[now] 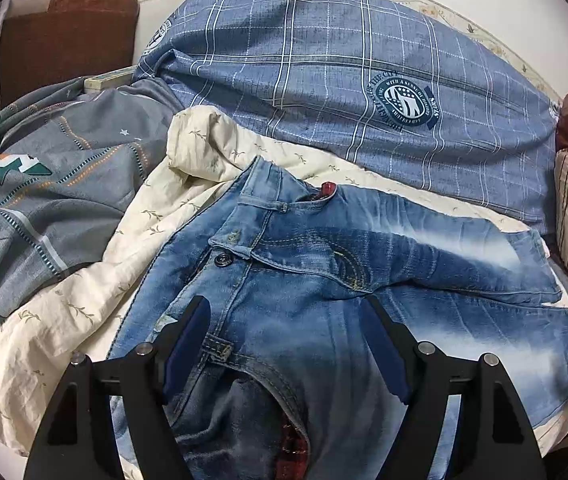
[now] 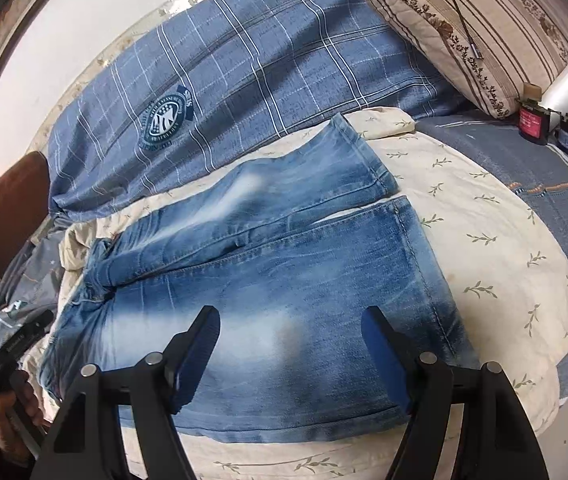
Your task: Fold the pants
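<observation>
Round crest on blue checked quilt [image 1: 404, 100]: ring of mirrored lettering, only partly legible, "WITH A SENSE OF" can be made out.
Crest ribbon: too small to read.
Red label on small bottle [image 2: 533, 122]: print too blurred to read.

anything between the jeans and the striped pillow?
Right wrist view: only cream leaf-print sheet and a blue quilt corner lie between jeans and pillow.

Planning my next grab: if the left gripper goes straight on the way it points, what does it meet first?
Most likely the jeans, near the waistband below the button. The left gripper is open over the denim, nothing between; depth is unclear.
</observation>
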{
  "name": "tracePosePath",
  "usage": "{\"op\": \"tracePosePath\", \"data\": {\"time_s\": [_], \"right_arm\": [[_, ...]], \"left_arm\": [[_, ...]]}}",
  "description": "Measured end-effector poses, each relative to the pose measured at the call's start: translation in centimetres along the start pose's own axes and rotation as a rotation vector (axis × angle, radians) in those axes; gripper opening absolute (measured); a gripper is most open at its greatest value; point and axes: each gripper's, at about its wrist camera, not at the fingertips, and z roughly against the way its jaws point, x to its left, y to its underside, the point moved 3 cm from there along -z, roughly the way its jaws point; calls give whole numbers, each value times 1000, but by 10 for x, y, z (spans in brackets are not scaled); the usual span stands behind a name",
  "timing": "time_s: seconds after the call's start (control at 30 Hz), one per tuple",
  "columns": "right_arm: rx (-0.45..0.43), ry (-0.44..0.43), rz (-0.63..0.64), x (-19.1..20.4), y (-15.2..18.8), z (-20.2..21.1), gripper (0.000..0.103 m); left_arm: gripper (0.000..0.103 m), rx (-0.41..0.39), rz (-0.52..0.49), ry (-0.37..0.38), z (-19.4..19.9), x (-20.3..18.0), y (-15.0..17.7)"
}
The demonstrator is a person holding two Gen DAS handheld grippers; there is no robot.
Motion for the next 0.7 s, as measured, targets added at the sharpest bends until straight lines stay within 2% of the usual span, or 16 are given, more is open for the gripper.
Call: {"op": "tracePosePath", "data": {"time_s": [0.3,0.47,0.6,0.7], "right_arm": [[1,-13,-9,2,-1,-2,76],[-5,-25,-29,0,-3,0,76],[32,-88,-72,-6,-10,0,76],[48,-100,-89,-10,-22,-3,76]], "left_arm": [[77,-7,36,7,0,8,-1],[77,12,50,46,1,9,-5],[77,23,80,103,0,16,-31],[77,63,134,128,-19,30,-63]]}}
